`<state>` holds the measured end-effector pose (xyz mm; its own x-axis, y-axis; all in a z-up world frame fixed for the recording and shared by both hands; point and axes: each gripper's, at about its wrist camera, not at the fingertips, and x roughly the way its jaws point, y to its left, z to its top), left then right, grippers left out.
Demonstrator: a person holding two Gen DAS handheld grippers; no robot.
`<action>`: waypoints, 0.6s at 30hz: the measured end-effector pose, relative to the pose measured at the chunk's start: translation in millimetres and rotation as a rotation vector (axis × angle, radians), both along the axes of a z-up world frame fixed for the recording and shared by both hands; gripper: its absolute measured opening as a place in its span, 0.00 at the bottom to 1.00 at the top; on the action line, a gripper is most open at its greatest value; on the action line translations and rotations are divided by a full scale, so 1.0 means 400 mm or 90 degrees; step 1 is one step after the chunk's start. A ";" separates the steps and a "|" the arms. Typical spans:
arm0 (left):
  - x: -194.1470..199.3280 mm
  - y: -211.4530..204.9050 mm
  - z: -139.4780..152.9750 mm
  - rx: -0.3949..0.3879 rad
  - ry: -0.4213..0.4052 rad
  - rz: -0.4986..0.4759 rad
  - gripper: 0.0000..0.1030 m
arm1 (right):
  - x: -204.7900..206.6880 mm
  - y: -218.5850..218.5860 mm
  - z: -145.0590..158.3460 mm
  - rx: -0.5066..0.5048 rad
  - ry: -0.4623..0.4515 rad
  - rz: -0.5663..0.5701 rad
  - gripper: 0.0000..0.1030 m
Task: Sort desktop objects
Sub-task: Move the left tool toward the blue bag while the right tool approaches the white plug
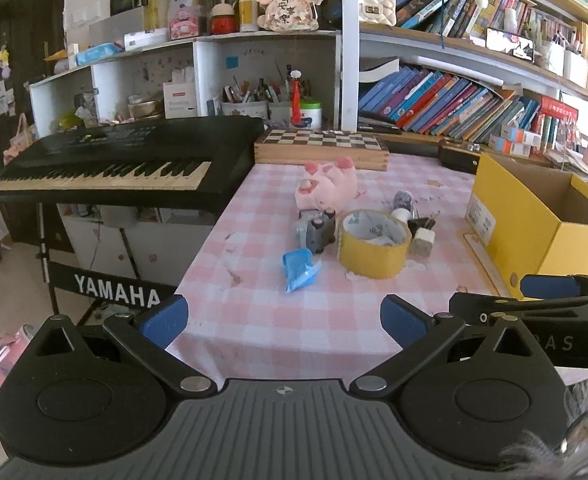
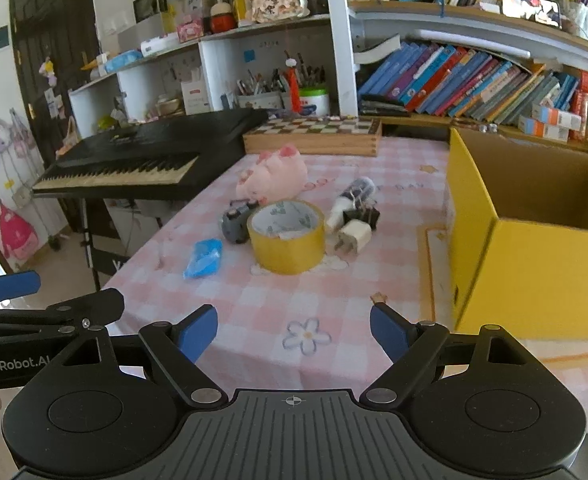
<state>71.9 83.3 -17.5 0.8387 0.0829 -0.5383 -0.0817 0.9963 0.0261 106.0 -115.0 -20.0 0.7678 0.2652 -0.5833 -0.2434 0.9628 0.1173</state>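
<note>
Tape roll (image 2: 286,236) flat on its side, hole up; blue packet (image 2: 203,258) lengthwise toward camera

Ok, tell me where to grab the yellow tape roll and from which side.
Take the yellow tape roll by its wall, one finger inside the open core and one outside, coming down from above on its near edge. It lies flat with the hole facing up, and the grey toy car and white charger plug crowd its left and right sides. The right tool looks best placed.
</note>
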 end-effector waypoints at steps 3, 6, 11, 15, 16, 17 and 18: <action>0.048 0.012 -0.009 -0.002 0.017 -0.004 1.00 | 0.039 0.014 -0.008 -0.009 0.012 -0.006 0.83; 0.088 0.023 -0.020 0.002 0.033 -0.011 1.00 | 0.073 0.022 -0.019 -0.009 0.026 -0.014 0.83; 0.142 0.036 -0.046 0.017 0.059 -0.020 1.00 | 0.114 0.037 -0.037 -0.015 0.038 -0.021 0.83; 0.174 0.052 -0.066 0.009 0.074 -0.032 1.00 | 0.145 0.047 -0.052 -0.016 0.053 -0.025 0.83; 0.182 0.056 -0.071 0.007 0.078 -0.036 1.00 | 0.154 0.050 -0.056 -0.019 0.057 -0.025 0.83; 0.190 0.060 -0.076 0.004 0.081 -0.039 1.00 | 0.162 0.052 -0.060 -0.021 0.060 -0.024 0.83; 0.200 0.065 -0.081 0.001 0.084 -0.041 1.00 | 0.172 0.054 -0.063 -0.023 0.065 -0.024 0.83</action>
<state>151.8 109.3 -49.8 0.7645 0.0317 -0.6439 -0.0130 0.9993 0.0337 174.9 -93.4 -45.0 0.7131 0.2146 -0.6674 -0.1961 0.9751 0.1039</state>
